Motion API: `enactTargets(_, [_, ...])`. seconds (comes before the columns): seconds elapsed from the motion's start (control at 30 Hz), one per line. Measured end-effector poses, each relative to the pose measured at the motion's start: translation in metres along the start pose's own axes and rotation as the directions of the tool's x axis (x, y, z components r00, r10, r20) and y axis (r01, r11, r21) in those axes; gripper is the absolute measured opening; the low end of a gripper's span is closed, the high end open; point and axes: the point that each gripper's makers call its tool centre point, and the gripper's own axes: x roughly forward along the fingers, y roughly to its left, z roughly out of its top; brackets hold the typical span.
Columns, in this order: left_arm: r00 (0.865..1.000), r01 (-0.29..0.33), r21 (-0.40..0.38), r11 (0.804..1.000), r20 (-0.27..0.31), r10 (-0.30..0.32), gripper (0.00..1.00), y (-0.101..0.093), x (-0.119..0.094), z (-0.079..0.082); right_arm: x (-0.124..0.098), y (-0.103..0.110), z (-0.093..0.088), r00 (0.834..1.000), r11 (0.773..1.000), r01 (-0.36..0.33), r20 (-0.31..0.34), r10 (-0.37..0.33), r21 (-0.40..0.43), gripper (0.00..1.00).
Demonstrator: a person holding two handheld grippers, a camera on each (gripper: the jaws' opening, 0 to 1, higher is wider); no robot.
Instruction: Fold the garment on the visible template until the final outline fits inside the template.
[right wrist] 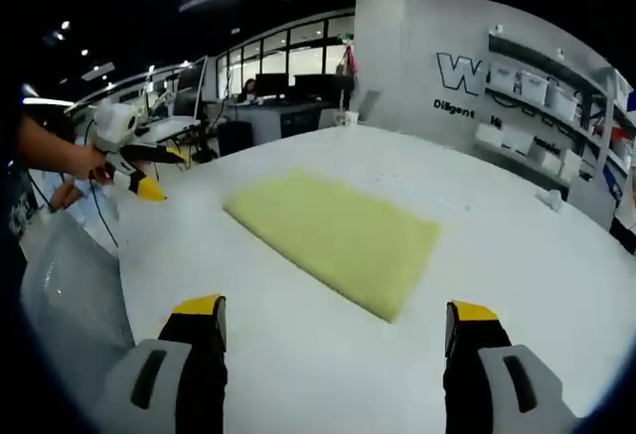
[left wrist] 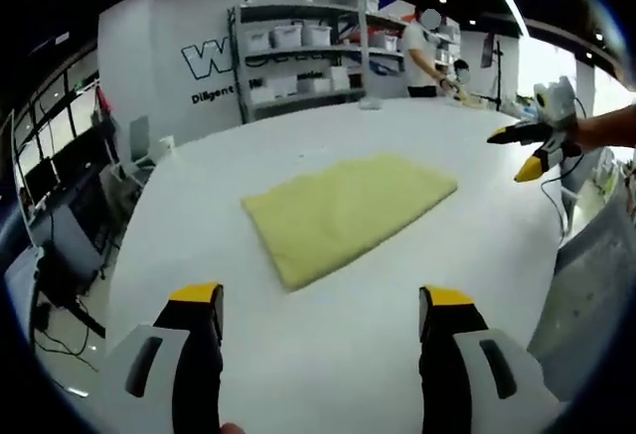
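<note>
Nearest in the left gripper view, the left gripper (left wrist: 320,305) has its yellow-tipped jaws set wide apart with nothing between them, above bare white table (left wrist: 328,374). Beyond lies the garment (left wrist: 348,211) – a pale yellow cloth folded flat into a rough rectangle, well in from every table edge, with open surface all round. The right gripper (left wrist: 527,151) hangs over the table's right side, its jaws apart too. In the right gripper view its own tips (right wrist: 338,317) stand parted and empty, short of the cloth's near corner – far off, shelves (left wrist: 303,52) carry white bins
</note>
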Motion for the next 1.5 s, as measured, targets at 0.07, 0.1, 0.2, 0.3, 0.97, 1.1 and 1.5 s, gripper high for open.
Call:
enactTargets(0.07, [1.000, -0.009, 0.006, 1.000, 0.004, 0.009, 0.80, -0.005, -0.004, -0.002, -0.002, 0.003, 0.000, 1.000, 1.000, 0.015, 0.015, -0.015, 0.015, 0.90])
enactTargets(0.1, [1.000, -0.013, 0.009, 1.000, 0.006, 0.013, 0.80, -0.006, -0.005, -0.003, -0.002, 0.004, -0.001, 1.000, 1.000, 0.021, 0.017, -0.022, 0.016, 0.91])
enactTargets(0.2, [1.000, -0.022, -0.003, 1.000, 0.018, 0.022, 0.81, -0.012, -0.007, -0.005, -0.004, 0.006, -0.002, 0.998, 0.998, 0.051, 0.035, -0.052, 0.034, 0.91])
enactTargets(0.3, [0.999, -0.034, -0.027, 0.999, 0.038, 0.035, 0.81, -0.017, -0.010, -0.005, -0.007, 0.012, -0.003, 0.997, 0.997, 0.060, 0.053, -0.063, 0.058, 0.93])
enactTargets(0.97, [0.992, -0.076, -0.011, 0.997, 0.105, 0.076, 0.81, -0.028, -0.008, -0.004, -0.025, 0.022, -0.006, 0.977, 0.983, 0.151, 0.133, -0.165, 0.107, 0.93])
enactTargets(1.1, [0.991, -0.083, -0.014, 0.996, 0.106, 0.084, 0.81, -0.025, -0.009, -0.004, -0.023, 0.021, -0.010, 0.976, 0.981, 0.155, 0.135, -0.171, 0.117, 0.93])
enactTargets(1.5, [0.995, -0.065, -0.001, 0.998, 0.080, 0.064, 0.85, -0.027, -0.008, -0.016, -0.009, 0.029, -0.014, 0.982, 0.983, 0.145, 0.106, -0.157, 0.111, 0.95])
